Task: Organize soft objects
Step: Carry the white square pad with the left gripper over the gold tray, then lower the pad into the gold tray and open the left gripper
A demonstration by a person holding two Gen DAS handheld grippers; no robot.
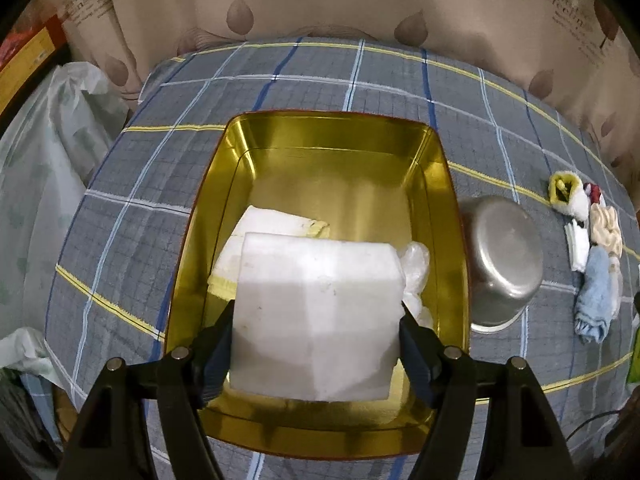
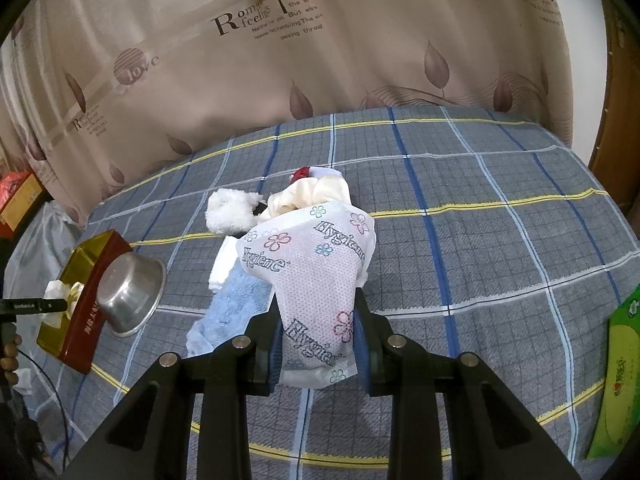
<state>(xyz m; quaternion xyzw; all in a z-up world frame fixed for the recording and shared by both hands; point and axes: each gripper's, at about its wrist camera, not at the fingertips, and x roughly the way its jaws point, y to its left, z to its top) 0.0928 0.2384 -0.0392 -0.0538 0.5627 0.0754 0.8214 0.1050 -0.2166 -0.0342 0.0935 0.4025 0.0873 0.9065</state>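
My left gripper [image 1: 316, 320] is shut on a white foam block [image 1: 316, 312], with a finger pressed against each side. It holds the block low over an open gold tin [image 1: 320, 136]. A folded white cloth [image 1: 276, 224] and a crumpled clear plastic piece [image 1: 416, 264] lie inside the tin. My right gripper [image 2: 318, 320] is shut on a white "Hygiene" printed soft pack [image 2: 316, 264], held up over the pile of soft items. That pile holds a blue towel [image 2: 232, 304], a fluffy white piece [image 2: 232, 210] and a cream cloth [image 2: 312, 196].
An upturned steel bowl [image 1: 504, 260] leans against the tin's right side on the plaid bedcover [image 2: 480, 208]. A green pack [image 2: 620, 368] lies at the right edge. A beige curtain [image 2: 280, 80] hangs behind. A plastic bag [image 1: 48, 160] sits left of the bed.
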